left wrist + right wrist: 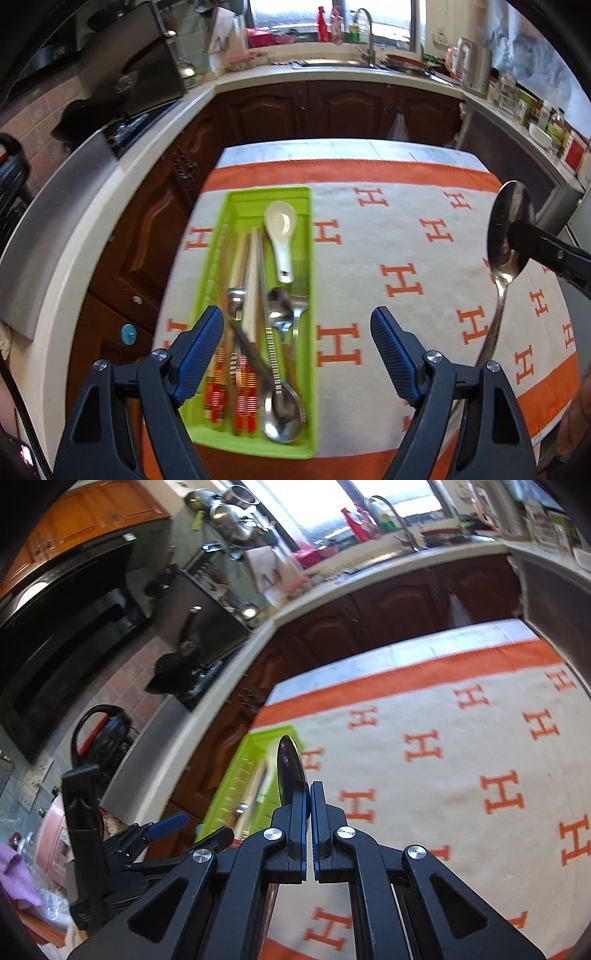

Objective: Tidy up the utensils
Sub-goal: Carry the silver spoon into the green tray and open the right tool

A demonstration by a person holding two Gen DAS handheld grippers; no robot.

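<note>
A green utensil tray (236, 201) lies on the left of the orange and white H-patterned cloth (399, 236). It holds a white ceramic spoon (281, 232), metal spoons (280, 406), a fork (301, 295) and chopsticks (255, 280). My left gripper (297, 358) is open and empty, hovering over the tray's near end. My right gripper (308, 794) is shut on a large metal spoon (290, 768), gripping it at the bowl; it hangs above the cloth to the right of the tray, handle down, in the left wrist view (508, 236). The tray also shows in the right wrist view (255, 771).
Dark wood cabinets (332, 107) and a pale countertop (147, 155) with a sink (343, 64) run behind and to the left of the table. A stove with a pan (177, 664) is at the left. Jars and boxes (535, 114) line the right counter.
</note>
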